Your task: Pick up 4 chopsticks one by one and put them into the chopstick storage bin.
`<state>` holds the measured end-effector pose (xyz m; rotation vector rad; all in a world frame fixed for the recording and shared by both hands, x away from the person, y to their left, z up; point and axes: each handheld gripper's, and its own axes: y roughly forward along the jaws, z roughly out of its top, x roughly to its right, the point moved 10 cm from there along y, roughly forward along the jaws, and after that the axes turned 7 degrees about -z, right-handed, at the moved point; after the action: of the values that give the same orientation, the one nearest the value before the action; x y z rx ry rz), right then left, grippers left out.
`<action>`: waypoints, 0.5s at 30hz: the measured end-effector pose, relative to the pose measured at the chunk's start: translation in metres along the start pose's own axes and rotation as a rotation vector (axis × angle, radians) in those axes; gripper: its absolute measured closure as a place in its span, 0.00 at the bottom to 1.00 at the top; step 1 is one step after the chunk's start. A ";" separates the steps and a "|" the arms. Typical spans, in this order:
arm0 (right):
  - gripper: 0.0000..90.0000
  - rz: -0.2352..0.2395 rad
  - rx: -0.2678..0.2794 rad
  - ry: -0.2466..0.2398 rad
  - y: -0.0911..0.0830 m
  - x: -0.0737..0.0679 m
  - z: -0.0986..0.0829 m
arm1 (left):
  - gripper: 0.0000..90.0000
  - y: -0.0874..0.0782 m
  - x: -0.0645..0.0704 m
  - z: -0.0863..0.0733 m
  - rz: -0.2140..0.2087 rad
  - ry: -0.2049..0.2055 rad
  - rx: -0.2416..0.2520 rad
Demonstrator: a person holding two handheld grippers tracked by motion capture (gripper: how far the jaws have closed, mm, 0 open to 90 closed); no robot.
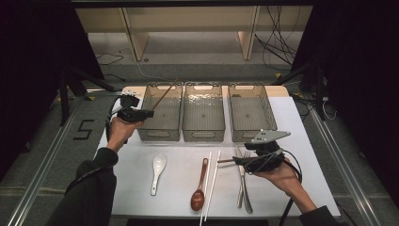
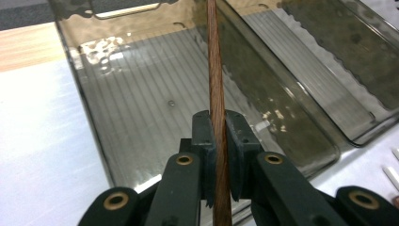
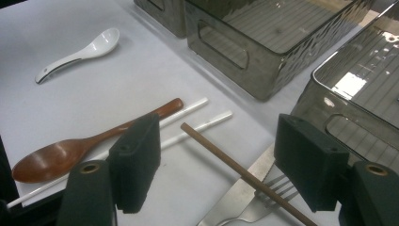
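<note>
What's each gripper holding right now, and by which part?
Left gripper clamps a brown wooden chopstick near its lower end, above the left smoky plastic bin. Right gripper stands open around a second brown chopstick, holding nothing.

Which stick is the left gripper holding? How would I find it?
Find the three bins at the back of the white table, then the leftmost bin. The left gripper is shut on a brown chopstick that slants up over that bin. The white chopsticks lie flat on the table, and the other brown chopstick lies by the fork.
</note>
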<state>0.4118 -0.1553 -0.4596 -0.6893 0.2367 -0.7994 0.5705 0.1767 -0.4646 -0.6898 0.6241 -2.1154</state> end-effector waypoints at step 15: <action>0.37 0.003 -0.001 -0.002 0.000 -0.001 0.000 | 0.92 0.012 -0.012 -0.004 0.031 -0.028 -0.036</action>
<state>0.4113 -0.1547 -0.4596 -0.6910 0.2363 -0.7958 0.5803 0.1807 -0.4781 -0.7236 0.6545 -2.0672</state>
